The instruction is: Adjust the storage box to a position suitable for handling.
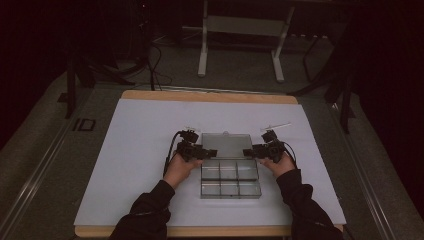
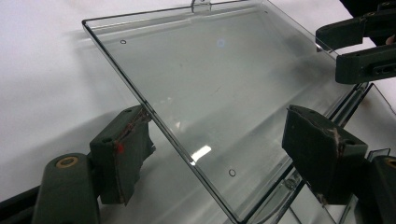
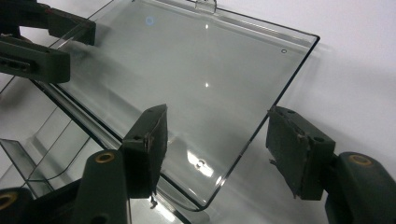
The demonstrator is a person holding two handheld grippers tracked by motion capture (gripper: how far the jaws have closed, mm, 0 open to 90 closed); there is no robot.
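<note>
Clear plastic is what I have in front of me: a transparent, rectangular compartment box (image 1: 230,178) with its see-through hinged lid (image 1: 226,145) swung open and lying back flat on the white sheet (image 1: 135,150) that covers the wooden bench (image 1: 210,96). The box sits near the middle of the sheet, its six compartments toward me and the lid on the far side.

My left hand-held gripper (image 1: 212,152) sits at the lid's left end, my right hand-held gripper (image 1: 247,152) at its right end, the two pointing toward each other across the lid.

In the left gripper view, the left hand-held gripper (image 2: 219,144) is released: its black jaws stand apart on either side of the lid's edge (image 2: 168,133), one pad just beside that edge, the other over the hinge side, neither pressing. The other gripper's jaws show at the top right there.

In the right gripper view, the right hand-held gripper (image 3: 217,140) is likewise released, jaws spread around the lid's rounded corner (image 3: 210,203) with a gap on both sides.

The small latch tab (image 2: 201,5) sits on the lid's far edge.
</note>
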